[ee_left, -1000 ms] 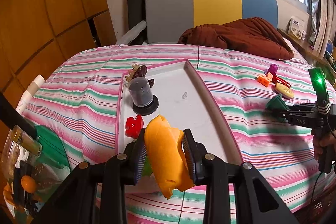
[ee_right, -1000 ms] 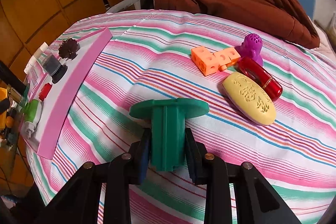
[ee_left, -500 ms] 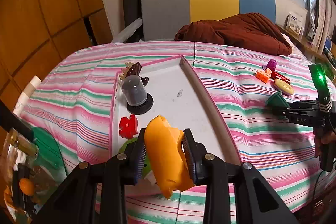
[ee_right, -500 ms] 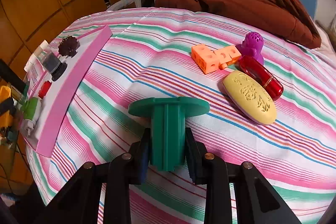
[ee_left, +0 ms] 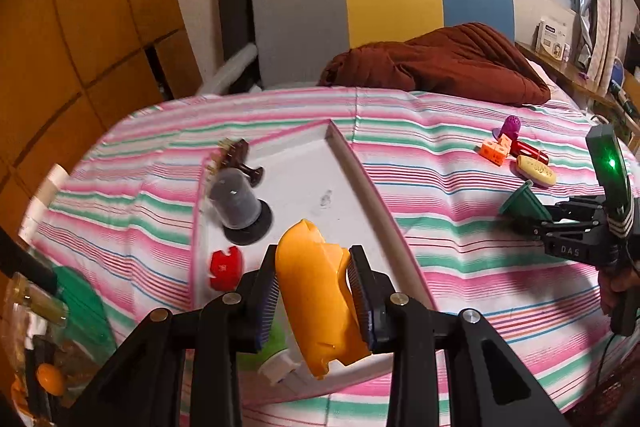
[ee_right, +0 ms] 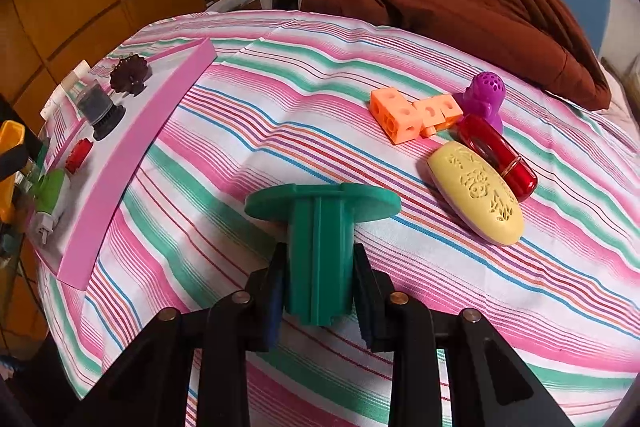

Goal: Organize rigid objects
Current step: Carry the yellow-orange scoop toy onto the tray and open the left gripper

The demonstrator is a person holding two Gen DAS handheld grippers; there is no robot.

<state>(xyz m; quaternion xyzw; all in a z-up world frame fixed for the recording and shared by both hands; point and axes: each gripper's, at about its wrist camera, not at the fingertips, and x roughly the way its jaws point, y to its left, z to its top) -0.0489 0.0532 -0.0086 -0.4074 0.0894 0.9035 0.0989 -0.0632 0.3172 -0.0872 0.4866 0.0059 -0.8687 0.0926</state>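
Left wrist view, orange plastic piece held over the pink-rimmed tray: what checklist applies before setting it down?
1. Left gripper shut on the orange plastic piece: ok.
2. Bare floor of the pink-rimmed white tray ahead: ok.
3. Red notched piece and grey cylinder on a black base apart from the piece: ok.
4. Green-and-white item under the fingers, gap: cannot tell.
5. Right gripper shut on the green flanged plastic part, outside the tray: ok.

orange piece (ee_left: 316,303) | green spool (ee_right: 320,247) | pink-rimmed tray (ee_right: 120,163) | striped pink-green cloth (ee_right: 280,107)
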